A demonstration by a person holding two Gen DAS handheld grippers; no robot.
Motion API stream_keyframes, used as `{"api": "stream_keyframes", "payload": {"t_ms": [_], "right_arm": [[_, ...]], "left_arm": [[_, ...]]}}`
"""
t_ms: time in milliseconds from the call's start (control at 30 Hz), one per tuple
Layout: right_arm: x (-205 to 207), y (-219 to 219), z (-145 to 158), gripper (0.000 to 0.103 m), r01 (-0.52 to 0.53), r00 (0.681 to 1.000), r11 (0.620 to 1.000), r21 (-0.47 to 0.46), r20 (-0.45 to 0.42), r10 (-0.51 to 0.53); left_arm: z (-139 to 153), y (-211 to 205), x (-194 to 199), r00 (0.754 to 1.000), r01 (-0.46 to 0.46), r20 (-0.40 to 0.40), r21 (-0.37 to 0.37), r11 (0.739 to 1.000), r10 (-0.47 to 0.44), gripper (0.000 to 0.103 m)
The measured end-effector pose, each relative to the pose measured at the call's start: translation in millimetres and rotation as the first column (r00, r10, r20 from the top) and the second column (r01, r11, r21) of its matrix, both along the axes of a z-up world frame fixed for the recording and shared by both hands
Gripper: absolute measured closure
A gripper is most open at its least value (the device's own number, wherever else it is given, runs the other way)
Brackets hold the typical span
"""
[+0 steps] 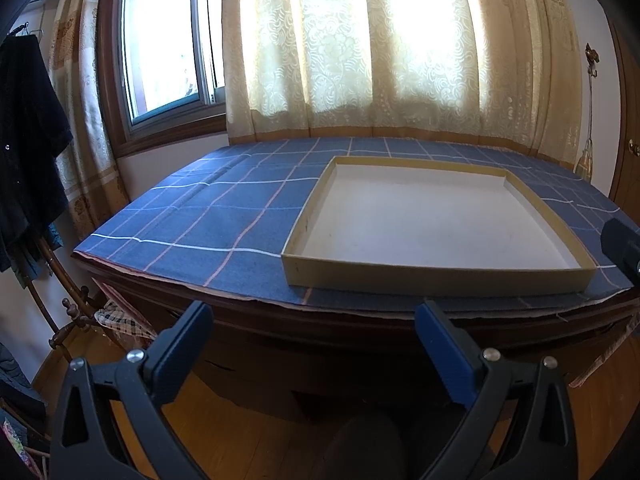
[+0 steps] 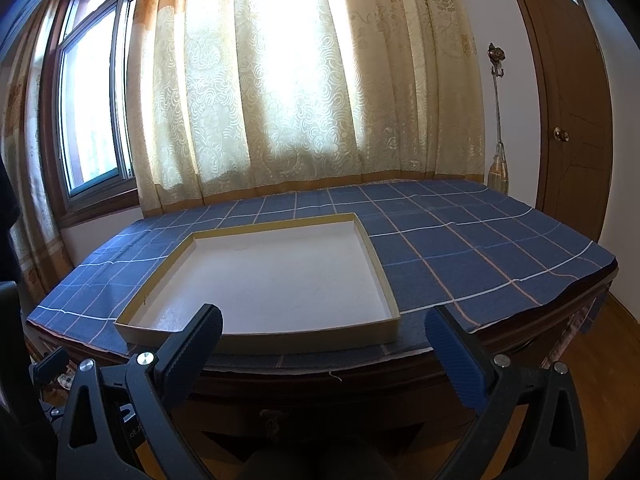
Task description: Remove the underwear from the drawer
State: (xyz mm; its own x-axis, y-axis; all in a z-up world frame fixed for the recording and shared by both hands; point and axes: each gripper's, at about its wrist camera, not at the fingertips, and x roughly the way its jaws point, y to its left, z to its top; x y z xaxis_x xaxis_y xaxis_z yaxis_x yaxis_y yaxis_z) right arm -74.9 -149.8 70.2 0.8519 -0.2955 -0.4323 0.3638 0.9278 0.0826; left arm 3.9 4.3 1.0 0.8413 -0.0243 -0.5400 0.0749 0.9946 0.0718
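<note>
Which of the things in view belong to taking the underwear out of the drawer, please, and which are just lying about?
For the job:
- drawer front with metal pull, shut
- left gripper, open
- right gripper, open
- no underwear in view

Lying about:
- shallow empty box tray
- blue checked tablecloth
- curtain
- dark hanging clothes

Black left claw [image 1: 314,320], blue pads [image 1: 442,344], silver screws, matching right claw [image 2: 324,332]

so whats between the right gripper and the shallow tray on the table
Nothing. In the right wrist view the right gripper, jaws wide open, hangs just short of the empty tray; only the blue checked cloth at the table edge lies between.
</note>
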Motion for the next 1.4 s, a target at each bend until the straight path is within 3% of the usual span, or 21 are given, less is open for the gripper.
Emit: {"api": "stream_keyframes", "payload": {"t_ms": [867, 1067, 1233, 1300, 1400], "right_arm": [[-2, -2, -2, 0.000, 0.017, 1.000, 1.000, -0.004, 0.009, -0.017], [-4, -12, -7, 0.001, 0.039, 0.998, 0.999, 0.003, 0.040, -0.039], [-2, -18, -19, 0.001, 0.039, 0.998, 0.999, 0.009, 0.056, -0.039], [-4, -21, -21, 0.001, 0.046, 0.996, 0.999, 0.008, 0.072, -0.047], [-9, -27, -23, 0.001, 0.061, 0.991, 0.998, 0.004, 0.116, -0.061]], "left_arm": [[-5, -1, 0, 1.000, 0.015, 0.013, -0.011, 1.000, -0.015, 0.000], [-8, 11, -8, 0.990, 0.060, 0.135, -0.082, 0.995, -0.049, 0.001], [-13, 12, -11, 0.967, 0.054, 0.252, -0.051, 0.997, -0.039, 0.001], [-18, 14, -14, 0.949, 0.068, 0.313, -0.057, 0.996, -0.046, 0.001], [-28, 18, -22, 0.901, 0.105, 0.430, -0.085, 0.991, -0.059, 0.000]]}}
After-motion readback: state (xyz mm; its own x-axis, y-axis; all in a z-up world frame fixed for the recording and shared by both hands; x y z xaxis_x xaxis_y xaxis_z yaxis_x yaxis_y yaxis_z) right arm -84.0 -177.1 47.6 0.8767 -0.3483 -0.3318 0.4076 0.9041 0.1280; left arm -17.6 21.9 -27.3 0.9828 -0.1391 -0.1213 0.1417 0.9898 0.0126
